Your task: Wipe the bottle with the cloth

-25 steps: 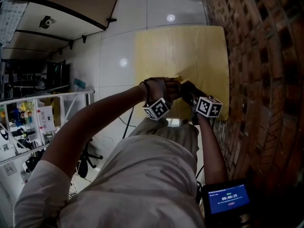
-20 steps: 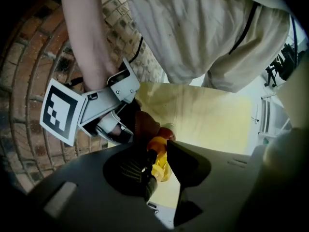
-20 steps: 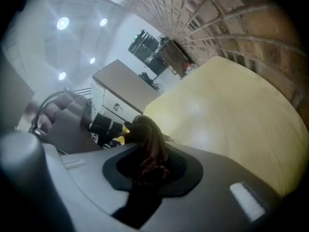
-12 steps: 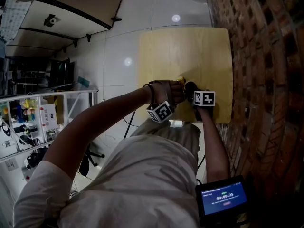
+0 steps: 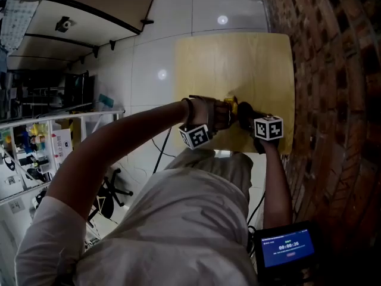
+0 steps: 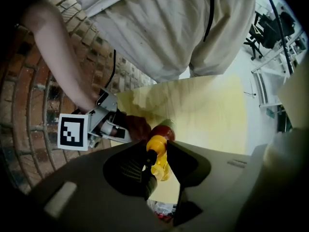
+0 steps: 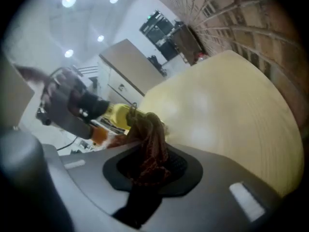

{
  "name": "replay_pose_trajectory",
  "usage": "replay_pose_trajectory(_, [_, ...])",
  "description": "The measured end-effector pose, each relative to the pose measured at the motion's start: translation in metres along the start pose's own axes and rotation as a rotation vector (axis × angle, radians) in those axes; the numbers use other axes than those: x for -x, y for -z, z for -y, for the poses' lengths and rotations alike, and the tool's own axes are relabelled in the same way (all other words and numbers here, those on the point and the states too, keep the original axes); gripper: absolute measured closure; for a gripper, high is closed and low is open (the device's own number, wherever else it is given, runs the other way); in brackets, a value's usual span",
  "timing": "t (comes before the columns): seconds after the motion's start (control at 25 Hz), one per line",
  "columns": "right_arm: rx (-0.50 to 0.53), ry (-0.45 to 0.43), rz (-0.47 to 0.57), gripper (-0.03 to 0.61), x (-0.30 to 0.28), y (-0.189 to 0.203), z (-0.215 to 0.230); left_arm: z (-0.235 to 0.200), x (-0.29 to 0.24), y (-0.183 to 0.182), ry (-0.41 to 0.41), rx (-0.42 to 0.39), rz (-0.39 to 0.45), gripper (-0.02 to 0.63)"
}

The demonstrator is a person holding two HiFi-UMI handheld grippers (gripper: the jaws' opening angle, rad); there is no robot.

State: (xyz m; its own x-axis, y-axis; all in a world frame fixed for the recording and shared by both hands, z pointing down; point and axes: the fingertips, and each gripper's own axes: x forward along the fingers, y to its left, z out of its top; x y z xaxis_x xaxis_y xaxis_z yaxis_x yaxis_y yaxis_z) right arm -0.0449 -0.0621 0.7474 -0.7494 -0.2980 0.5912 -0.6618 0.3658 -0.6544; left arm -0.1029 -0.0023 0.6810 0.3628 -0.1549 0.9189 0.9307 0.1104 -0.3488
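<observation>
Looking down from the head, the person's shirt [image 5: 178,219] fills the near part, with a lit screen [image 5: 287,248] at near right. Both forearms reach forward and meet over the near edge of the table [image 5: 238,58], with the left cube [image 5: 195,136] and right cube [image 5: 268,127] side by side. From here only a speck of yellow shows between the hands, and which jaws have what cannot be read.

The left gripper view settles one half. The left gripper [image 6: 158,154] is clamped on the bottle [image 6: 158,151], a small yellow one with a yellow cap, its jaws pressed on either side of it. Just past the cap sits a dark red lump, the cloth [image 6: 164,129], touching the bottle's far side. Beyond that, at left, the right cube faces the camera in front of the brick wall [image 6: 29,105].

The right gripper view settles the other half. The right gripper [image 7: 150,161] is clenched on the cloth, which stands up from between the jaws as a bunched, red-brown wad. The top end of the wad lies against the yellow bottle. Left of the bottle the left gripper shows as a grey blur. This view alone shows the pale tabletop running far and right toward the brick.

Farther off, the head view has white floor tiles [image 5: 155,52] left of the table and shelving [image 5: 36,154] at the left edge.
</observation>
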Motion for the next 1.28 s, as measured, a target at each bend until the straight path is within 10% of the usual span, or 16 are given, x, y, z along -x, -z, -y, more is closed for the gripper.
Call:
replay_pose_trajectory(0.24, [0.388,-0.172,-0.027,0.500,-0.004,-0.021,-0.053,-0.003,0.002,-0.008,-0.028,-0.078,0.022,0.460])
replay_pose_trajectory(0.76, [0.502,-0.058,-0.409,0.502,-0.061,0.005,-0.013,-0.007,0.001,-0.009,-0.041,-0.045,0.013,0.456])
replay_pose_trajectory(0.96, [0.522,0.072,-0.498,0.500,-0.042,0.030,0.016,-0.015,-0.004,-0.003,-0.020,0.138,-0.058,0.453])
replay_pose_trajectory(1.28, [0.072,0.267,0.014,0.497,0.026,0.029,0.035,-0.029,-0.015,0.025,0.052,0.774,-0.216,0.449])
